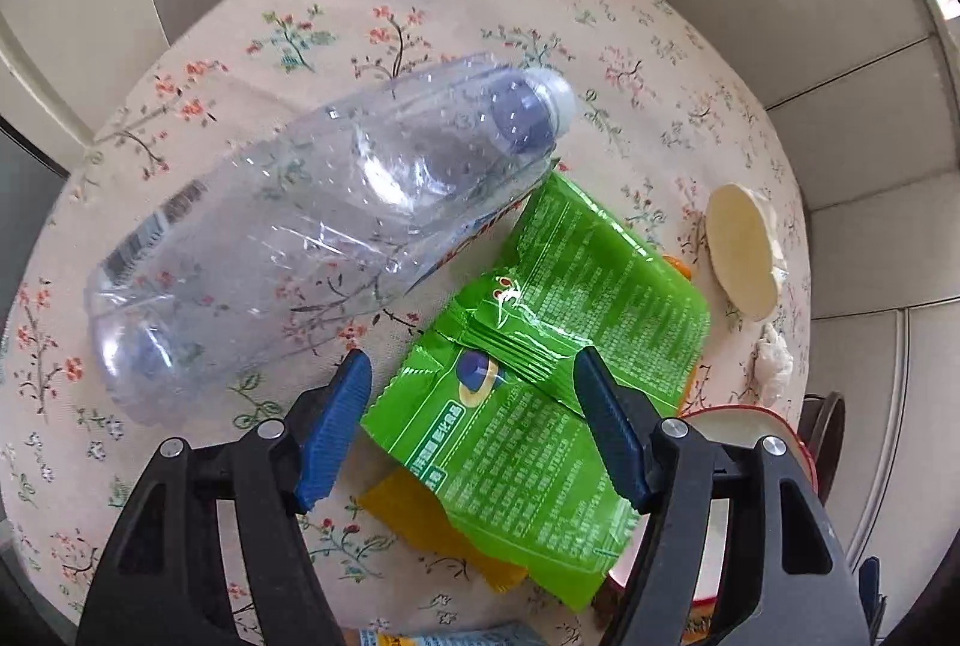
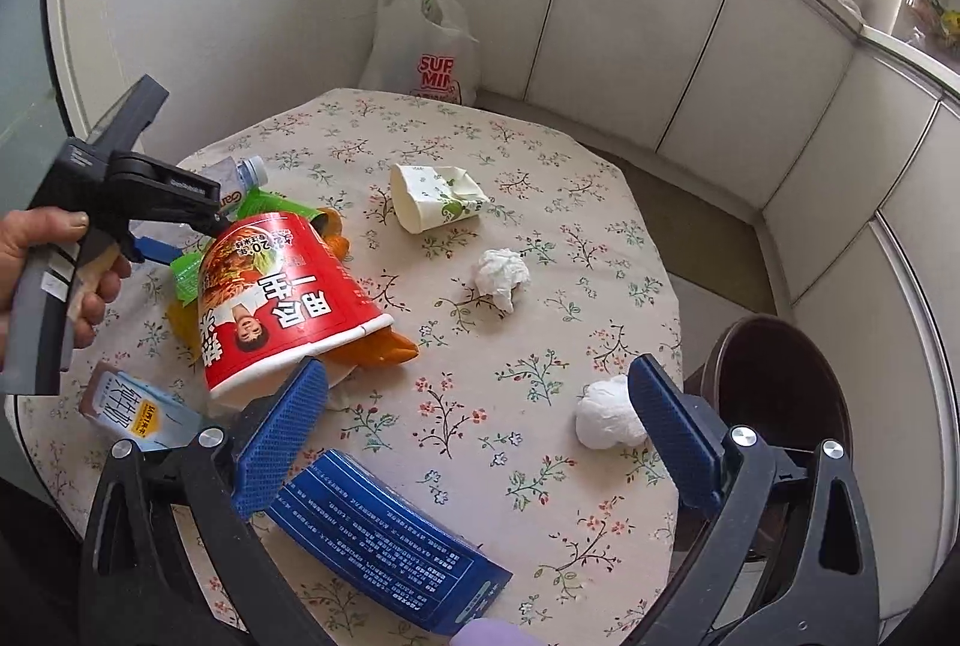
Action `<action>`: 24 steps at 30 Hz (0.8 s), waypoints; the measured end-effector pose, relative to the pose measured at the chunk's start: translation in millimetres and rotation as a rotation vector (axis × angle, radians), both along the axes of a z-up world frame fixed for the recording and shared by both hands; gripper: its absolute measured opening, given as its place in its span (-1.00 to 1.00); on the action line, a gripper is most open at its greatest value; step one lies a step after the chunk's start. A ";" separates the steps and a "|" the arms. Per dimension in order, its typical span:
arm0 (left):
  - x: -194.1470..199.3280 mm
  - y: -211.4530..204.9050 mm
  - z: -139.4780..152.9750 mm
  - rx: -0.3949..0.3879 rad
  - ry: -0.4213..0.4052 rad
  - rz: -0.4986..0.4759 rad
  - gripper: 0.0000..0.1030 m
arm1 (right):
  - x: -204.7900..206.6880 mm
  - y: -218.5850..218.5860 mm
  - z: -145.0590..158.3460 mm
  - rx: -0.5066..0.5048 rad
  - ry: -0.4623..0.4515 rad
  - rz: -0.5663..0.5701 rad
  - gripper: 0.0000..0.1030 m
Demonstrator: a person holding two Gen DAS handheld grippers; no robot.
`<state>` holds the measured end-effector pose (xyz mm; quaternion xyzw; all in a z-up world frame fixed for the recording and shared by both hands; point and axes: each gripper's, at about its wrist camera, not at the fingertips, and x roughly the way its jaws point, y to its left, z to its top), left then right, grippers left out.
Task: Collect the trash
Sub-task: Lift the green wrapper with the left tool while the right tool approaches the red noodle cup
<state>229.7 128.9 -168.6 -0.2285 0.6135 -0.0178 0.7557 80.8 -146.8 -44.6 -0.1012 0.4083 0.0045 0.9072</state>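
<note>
Trash lies scattered over the flowered tablecloth (image 2: 528, 286), and the red noodle cup (image 2: 282, 298), lying on its side, serves as the landmark. Nearest the right gripper (image 2: 477, 418), whose blue fingers (image 2: 282, 436) stand wide apart with nothing between them, a dark blue box (image 2: 384, 544) lies in front of the cup and to its right. A small carton (image 2: 141, 412) lies just in front of the cup on its left. A white wad of paper (image 2: 606, 415) lies well to the cup's right, close to the table edge, with a dark bin (image 2: 780, 382) beyond that edge. A second crumpled tissue (image 2: 501, 277) lies to the right of the cup, a little farther back. A crushed paper cup (image 2: 435, 199) lies behind and to the right. An orange wrapper (image 2: 378, 346) sticks out from under the cup.

Just behind the cup on its left, the left gripper (image 1: 471, 376) hangs with its fingers (image 1: 336, 430) spread apart on either side of a green wrapper (image 1: 540, 406), not pressing on it. A clear plastic bottle (image 1: 312, 238) lies on its side beyond that wrapper. Farthest back, past the table, stands a white plastic bag (image 2: 429, 39).
</note>
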 end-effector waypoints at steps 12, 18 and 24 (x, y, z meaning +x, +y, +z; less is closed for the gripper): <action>3.7 -61.8 13.8 0.219 -0.098 -0.131 -0.71 | -0.1 -27.4 -1.7 0.029 0.031 -0.060 0.87; -8.0 -53.8 33.5 0.049 -0.138 -0.145 -0.91 | 1.6 -21.8 -2.3 0.046 0.037 -0.037 0.87; -7.3 -60.7 26.3 -0.160 -0.093 -0.188 -0.88 | -0.9 -15.2 -6.3 0.065 0.059 -0.013 0.87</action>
